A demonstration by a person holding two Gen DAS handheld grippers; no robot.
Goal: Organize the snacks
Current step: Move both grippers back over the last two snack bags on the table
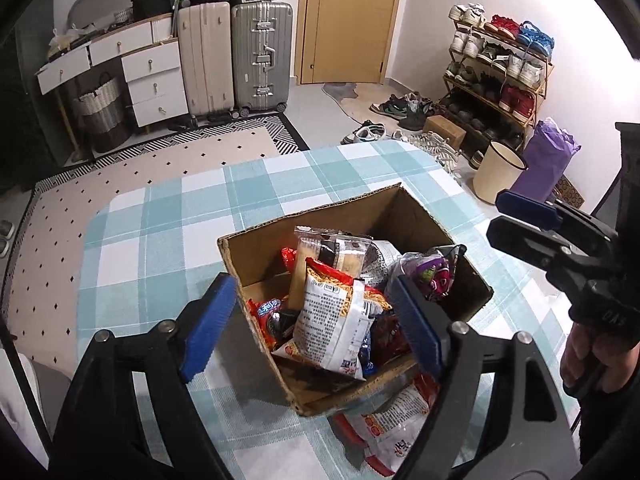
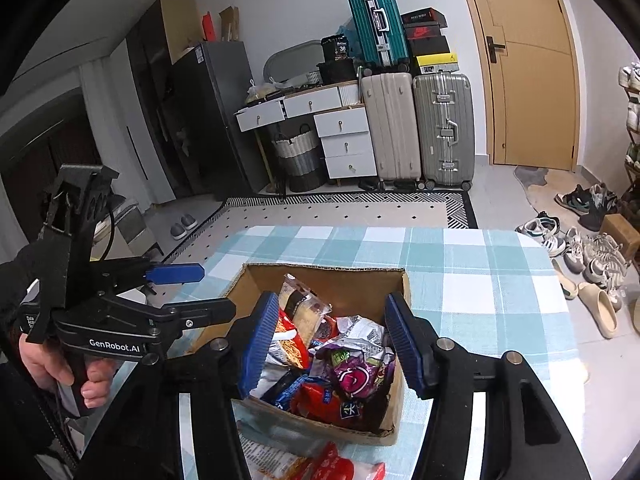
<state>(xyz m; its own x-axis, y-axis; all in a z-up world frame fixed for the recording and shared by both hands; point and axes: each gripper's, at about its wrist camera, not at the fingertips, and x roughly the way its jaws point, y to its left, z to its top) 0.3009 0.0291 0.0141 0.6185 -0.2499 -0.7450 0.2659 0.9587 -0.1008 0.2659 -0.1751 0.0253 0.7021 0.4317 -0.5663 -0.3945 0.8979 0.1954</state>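
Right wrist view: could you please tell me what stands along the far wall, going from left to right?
Dark cabinet → white drawer unit → beige suitcase → silver suitcase → wooden door.

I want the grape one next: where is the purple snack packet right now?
The purple snack packet lies inside the brown cardboard box, near its right wall in the right wrist view, atop silver and red packets.

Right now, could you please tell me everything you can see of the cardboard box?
The cardboard box is brown corrugated card, open-topped with rough, worn edges. It stands upright on the checked tablecloth, heaped with snack packets, several poking above the rim. One more packet lies outside against its near side. Neither gripper touches it.
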